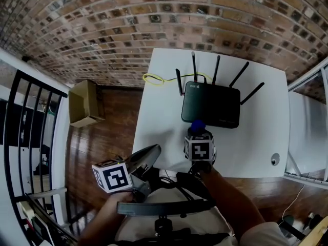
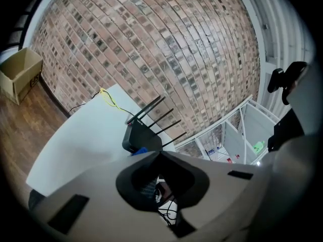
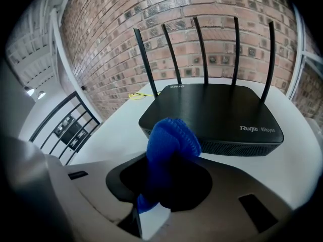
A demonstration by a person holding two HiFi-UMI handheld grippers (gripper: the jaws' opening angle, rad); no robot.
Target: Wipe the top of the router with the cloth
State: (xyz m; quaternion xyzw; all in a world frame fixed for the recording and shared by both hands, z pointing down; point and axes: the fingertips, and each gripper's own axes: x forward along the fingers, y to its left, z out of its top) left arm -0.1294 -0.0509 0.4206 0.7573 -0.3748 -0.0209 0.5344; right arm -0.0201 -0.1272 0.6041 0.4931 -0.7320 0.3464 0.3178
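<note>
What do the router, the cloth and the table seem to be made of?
Router: apparently matte black plastic; dull even sheen, moulded vent grille along its front. Cloth: blue knitted fabric, probably microfibre; ribbed looped texture, soft fold. Table: smooth white top, perhaps laminate or painted board; the look leaves it open.

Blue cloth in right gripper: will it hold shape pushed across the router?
Probably floppy: the cloth bulges in a soft fold beyond the right gripper, so it should squash flat on the router. Its knit looks grippy, likely dragging rather than sliding.
</note>
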